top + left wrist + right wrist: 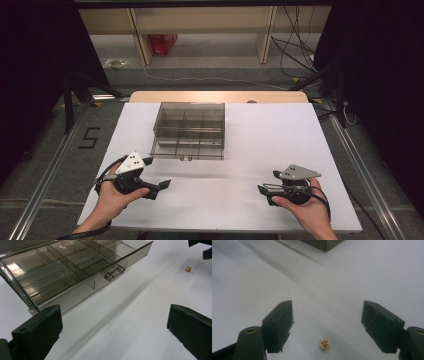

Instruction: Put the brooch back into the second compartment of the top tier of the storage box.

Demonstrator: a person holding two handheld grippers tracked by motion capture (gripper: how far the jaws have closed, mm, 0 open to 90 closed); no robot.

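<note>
Right tool [325, 325] spread wide, straddling a small brass nut [324, 344] low in its frame, pads not touching it. We judge the pickup barely begun; grasp and transfer to the compartment box [189, 131] remain. Left tool [112, 330] spread, empty, resting level on the tabletop [240, 200] at lower left.

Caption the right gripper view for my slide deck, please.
Open right tool poised over a small brass-coloured part on the white table, jaws on either side without touching it.
</note>
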